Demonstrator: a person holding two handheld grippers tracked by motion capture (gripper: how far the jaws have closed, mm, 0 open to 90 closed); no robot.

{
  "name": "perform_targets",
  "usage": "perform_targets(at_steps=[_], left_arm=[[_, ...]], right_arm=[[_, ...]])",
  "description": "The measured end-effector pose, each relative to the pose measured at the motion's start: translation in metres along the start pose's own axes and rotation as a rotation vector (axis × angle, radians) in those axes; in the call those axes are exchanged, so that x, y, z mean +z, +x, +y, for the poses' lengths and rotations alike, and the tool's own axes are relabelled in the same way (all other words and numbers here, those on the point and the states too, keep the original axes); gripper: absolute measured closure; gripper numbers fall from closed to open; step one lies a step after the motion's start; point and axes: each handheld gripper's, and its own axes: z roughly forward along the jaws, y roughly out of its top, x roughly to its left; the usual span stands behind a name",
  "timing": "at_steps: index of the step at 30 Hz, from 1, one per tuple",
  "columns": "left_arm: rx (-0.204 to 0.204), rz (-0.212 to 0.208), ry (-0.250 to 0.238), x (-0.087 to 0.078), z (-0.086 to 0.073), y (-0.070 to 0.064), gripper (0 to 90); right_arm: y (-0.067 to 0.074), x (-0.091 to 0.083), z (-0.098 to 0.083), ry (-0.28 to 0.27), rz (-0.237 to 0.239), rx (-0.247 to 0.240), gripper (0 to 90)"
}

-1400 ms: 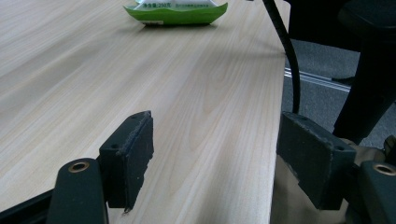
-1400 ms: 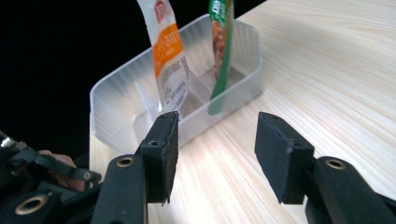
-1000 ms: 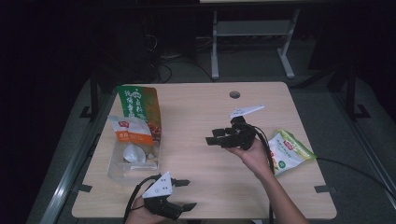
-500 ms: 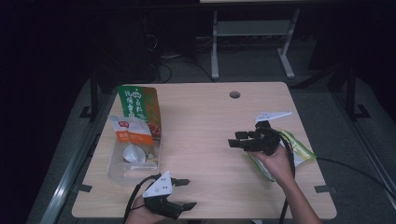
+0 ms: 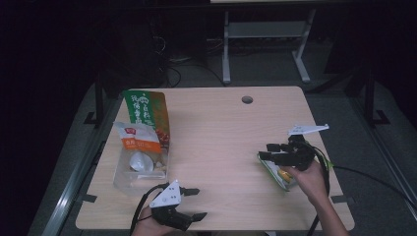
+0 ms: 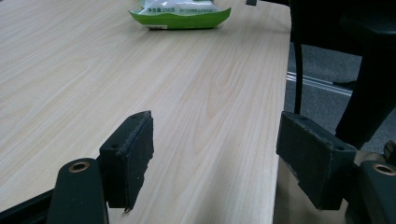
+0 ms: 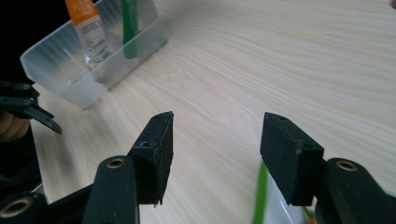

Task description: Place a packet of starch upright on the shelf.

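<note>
Both sets of fingers stand wide apart and hold nothing: the right gripper point(image 5: 273, 152) hangs with its black pads spread just above the near right part of the table point(image 5: 221, 128), and in the right gripper view its pads point(image 7: 156, 149) frame bare wood with a sliver of green showing at the bottom edge between them. Directly under that gripper lies a green packet point(image 5: 277, 172), flat on the wood close to the right edge, partly covered by the hand point(image 5: 306, 177) that carries the tool. Down at the near edge, the left gripper point(image 5: 195, 204) rests low with its jaws gaping too, pointing across toward the right; in the left gripper view its pads point(image 6: 133, 151) are well apart over empty tabletop, and the green packet point(image 6: 180, 14) sits far ahead of them. Over on the left side, a clear plastic tub point(image 5: 120, 177) holds an orange-and-white pouch point(image 5: 137, 145) standing up in it, and a tall green-and-orange bag point(image 5: 146, 115) lies touching the tub's far end.
</note>
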Motion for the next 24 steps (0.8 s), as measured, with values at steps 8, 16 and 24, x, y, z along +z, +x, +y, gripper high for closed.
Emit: perform_targets(at_steps=[8,16,24], left_arm=[[0.004,-0.003,0.004,0.002,0.000,0.000,27.2],[0.001,-0.005,0.005,0.003,0.000,-0.001,27.2],[0.004,-0.006,0.008,0.003,0.000,-0.001,27.2]], right_arm=[[-0.014,-0.026,-0.021,0.000,-0.077,0.037,44.1],[-0.028,-0.049,-0.044,-0.012,-0.139,0.085,44.1],[-0.036,-0.064,-0.063,-0.003,-0.199,0.108,44.1]])
